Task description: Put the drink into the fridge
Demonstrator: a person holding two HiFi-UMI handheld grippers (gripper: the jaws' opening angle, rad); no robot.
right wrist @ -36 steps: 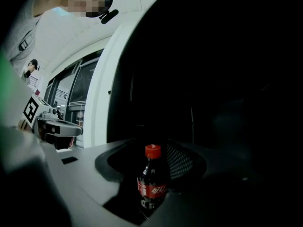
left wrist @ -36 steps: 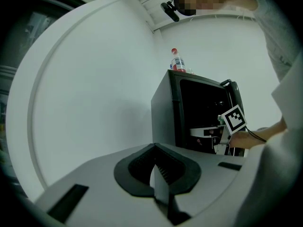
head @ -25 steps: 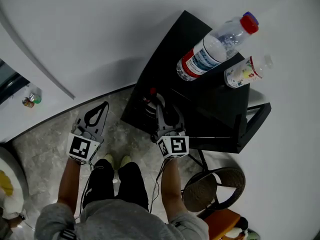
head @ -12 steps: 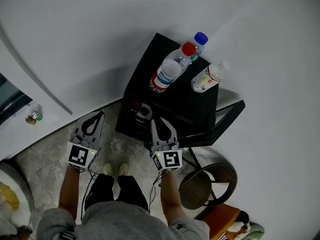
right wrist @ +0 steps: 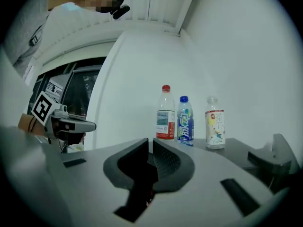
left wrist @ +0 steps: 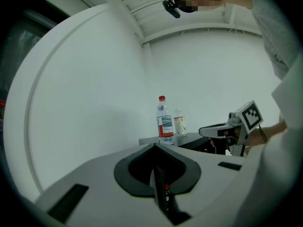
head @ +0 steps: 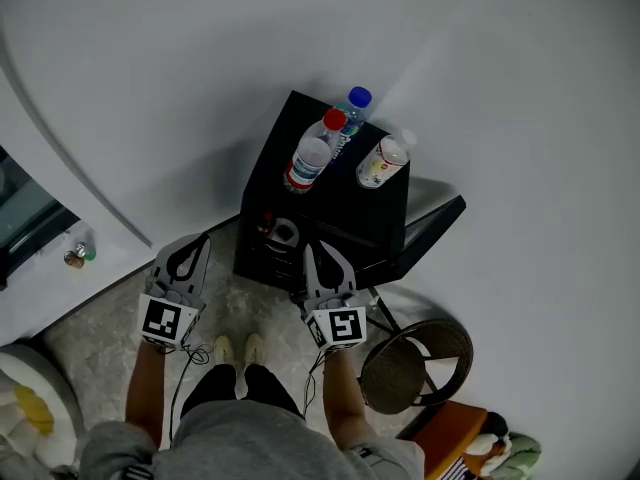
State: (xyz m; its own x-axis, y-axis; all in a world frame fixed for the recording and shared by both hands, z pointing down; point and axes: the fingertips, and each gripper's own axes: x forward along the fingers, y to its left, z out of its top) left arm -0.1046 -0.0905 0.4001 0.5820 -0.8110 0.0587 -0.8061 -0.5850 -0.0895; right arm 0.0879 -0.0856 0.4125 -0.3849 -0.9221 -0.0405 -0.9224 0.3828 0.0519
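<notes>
Left gripper (head: 186, 258): jaws pressed together, empty. Right gripper (head: 325, 266): jaws just closing, narrow gap left, nothing between. Three bottles (head: 312, 153) stood upright on black table (head: 350, 218).

Our head view looks steeply down from well above the black table (head: 350, 208). Our left gripper view and right gripper view look level from near its front, sharing its bottles (right wrist: 184, 119).

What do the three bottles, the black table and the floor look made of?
Red-capped bottle, blue-capped bottle, white-capped bottle: clear plastic, probably; see-through walls, wrap labels. Black table: matte dark top; wood board or metal, unclear. Floor: grey veined, likely stone or tile.
</notes>
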